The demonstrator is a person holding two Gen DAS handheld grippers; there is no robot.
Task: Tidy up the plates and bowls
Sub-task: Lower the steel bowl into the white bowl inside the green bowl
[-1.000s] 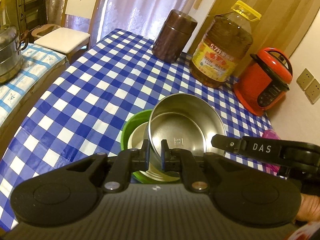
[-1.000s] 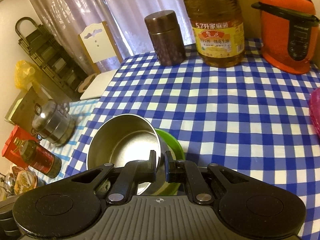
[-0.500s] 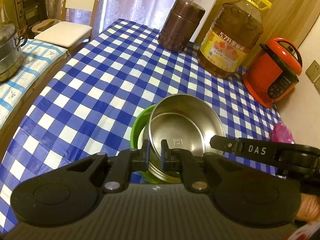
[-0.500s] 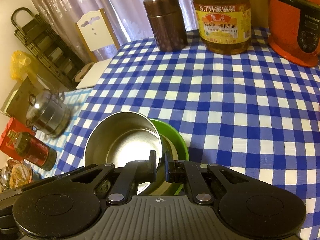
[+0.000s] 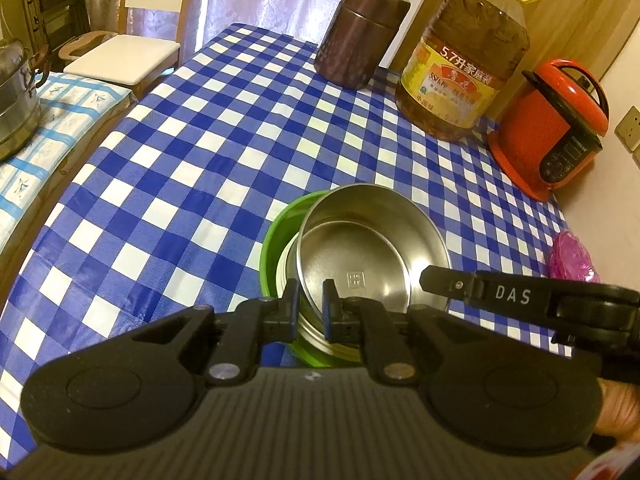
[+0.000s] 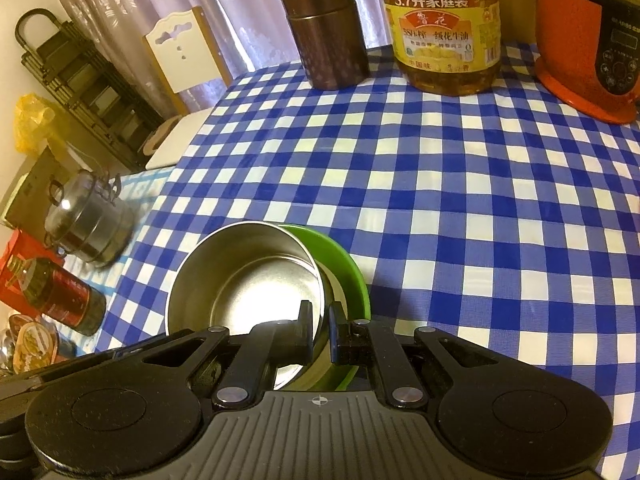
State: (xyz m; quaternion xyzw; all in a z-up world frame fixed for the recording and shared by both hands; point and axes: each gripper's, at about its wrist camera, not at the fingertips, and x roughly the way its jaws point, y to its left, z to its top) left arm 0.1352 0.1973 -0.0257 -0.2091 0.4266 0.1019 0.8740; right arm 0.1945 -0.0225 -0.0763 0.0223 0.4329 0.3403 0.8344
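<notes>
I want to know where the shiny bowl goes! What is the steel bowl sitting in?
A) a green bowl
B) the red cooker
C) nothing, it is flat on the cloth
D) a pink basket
A: the steel bowl sits tilted inside the green bowl, whose rim shows beside it in both views, with each hand-held gripper clamped on the steel rim.

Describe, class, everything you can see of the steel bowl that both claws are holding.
The steel bowl is round, shiny bare metal with a flat base bearing a small stamped mark and a thin rolled rim. It looks empty. It sits tilted inside a green bowl on the blue-checked tablecloth. The left claw is shut on the near rim, one finger inside, one outside; the right claw pinches the rim the same way from the other side.
</notes>
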